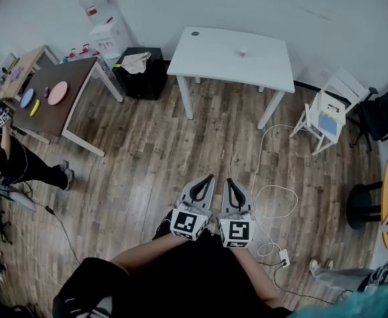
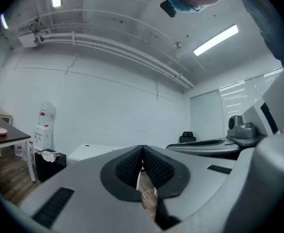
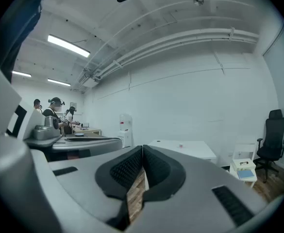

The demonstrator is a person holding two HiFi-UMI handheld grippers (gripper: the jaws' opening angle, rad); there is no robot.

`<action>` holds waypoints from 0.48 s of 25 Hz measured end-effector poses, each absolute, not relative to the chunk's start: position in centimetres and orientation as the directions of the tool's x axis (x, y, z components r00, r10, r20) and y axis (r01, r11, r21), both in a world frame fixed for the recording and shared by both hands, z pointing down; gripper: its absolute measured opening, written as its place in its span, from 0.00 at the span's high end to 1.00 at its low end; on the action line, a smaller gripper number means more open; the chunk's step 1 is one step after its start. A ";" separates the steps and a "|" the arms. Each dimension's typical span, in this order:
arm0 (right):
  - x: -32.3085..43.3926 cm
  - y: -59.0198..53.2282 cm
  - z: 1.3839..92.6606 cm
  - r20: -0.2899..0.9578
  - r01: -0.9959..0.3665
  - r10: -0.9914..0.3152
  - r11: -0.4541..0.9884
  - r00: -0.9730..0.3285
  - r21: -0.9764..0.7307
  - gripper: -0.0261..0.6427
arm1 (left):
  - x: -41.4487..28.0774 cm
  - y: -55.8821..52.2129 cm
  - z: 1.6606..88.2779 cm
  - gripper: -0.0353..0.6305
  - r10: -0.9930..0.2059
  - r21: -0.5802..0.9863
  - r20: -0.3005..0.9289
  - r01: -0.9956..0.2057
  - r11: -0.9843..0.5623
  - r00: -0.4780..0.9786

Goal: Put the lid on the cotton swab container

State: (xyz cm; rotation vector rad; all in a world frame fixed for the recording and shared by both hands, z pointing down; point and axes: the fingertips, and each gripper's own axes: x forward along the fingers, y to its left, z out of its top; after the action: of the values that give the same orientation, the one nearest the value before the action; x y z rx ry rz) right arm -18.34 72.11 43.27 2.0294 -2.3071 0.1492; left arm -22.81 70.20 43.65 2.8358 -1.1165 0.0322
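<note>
white table (image 1: 263,68), small container (image 1: 243,52) on top

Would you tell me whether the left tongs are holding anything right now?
No, the left tongs are shut pad against pad, with nothing caught between them.

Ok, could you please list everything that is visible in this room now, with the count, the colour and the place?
white table: one, white, by the far wall
small container: one, colour unclear, on the white table
water dispenser: one, white, far left corner
cabinet: one, black, left of the white table
brown table: one, dark brown, left side
pink plate: one, pink, on the brown table
blue plate: one, blue, on the brown table
small chair: one, white, right of the white table
office chair: one, black, far right
cable: one, white, on the wooden floor
left gripper: one, grey, shut, empty
right gripper: one, grey, shut, empty
</note>
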 end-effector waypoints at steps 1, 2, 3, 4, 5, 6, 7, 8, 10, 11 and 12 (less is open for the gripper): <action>-17.9 72.2 43.4 0.114 -0.992 -0.985 0.124 -0.127 -0.032 0.91 | -22.5 70.3 43.8 0.93 -0.680 0.081 0.057 -0.682 -0.727 0.731; -17.4 72.3 43.5 0.114 -0.992 -0.986 0.122 -0.125 -0.035 0.91 | -22.3 70.4 43.9 0.93 -0.681 0.083 0.060 -0.683 -0.725 0.730; -17.0 72.4 43.6 0.112 -0.992 -0.986 0.121 -0.125 -0.042 0.91 | -22.1 70.3 44.0 0.93 -0.682 0.085 0.063 -0.685 -0.724 0.729; -16.5 72.4 43.8 0.107 -0.992 -0.986 0.119 -0.124 -0.051 0.91 | -22.0 70.2 44.2 0.93 -0.683 0.088 0.065 -0.686 -0.722 0.727; -16.1 72.4 43.9 0.101 -0.992 -0.987 0.116 -0.122 -0.056 0.91 | -21.8 69.9 44.3 0.93 -0.685 0.091 0.067 -0.688 -0.720 0.725; -15.6 72.4 43.9 0.094 -0.993 -0.989 0.111 -0.115 -0.051 0.91 | -21.8 69.6 44.5 0.93 -0.687 0.094 0.070 -0.691 -0.717 0.723; -15.1 72.3 43.9 0.089 -0.994 -0.990 0.104 -0.107 -0.035 0.91 | -21.7 69.3 44.8 0.93 -0.689 0.096 0.072 -0.693 -0.715 0.721; -14.5 72.2 43.9 0.086 -0.995 -0.991 0.097 -0.098 -0.019 0.91 | -21.6 69.0 45.0 0.93 -0.691 0.097 0.075 -0.695 -0.713 0.719; -13.5 71.7 44.2 0.091 -0.996 -0.992 0.087 -0.087 -0.009 0.91 | -21.2 68.3 45.5 0.93 -0.692 0.100 0.079 -0.697 -0.710 0.717; -13.1 71.3 44.5 0.097 -0.996 -0.992 0.084 -0.085 -0.017 0.91 | -21.0 67.9 45.7 0.93 -0.693 0.103 0.081 -0.697 -0.709 0.717; -12.7 70.9 44.8 0.103 -0.996 -0.991 0.083 -0.085 -0.026 0.91 | -20.8 67.5 45.9 0.93 -0.693 0.107 0.081 -0.698 -0.708 0.716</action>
State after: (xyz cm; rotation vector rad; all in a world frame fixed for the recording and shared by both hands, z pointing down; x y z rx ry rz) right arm -12.70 70.87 44.80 2.0843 -2.2678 0.1381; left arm -20.75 67.49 45.92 2.7887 -1.1354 0.0530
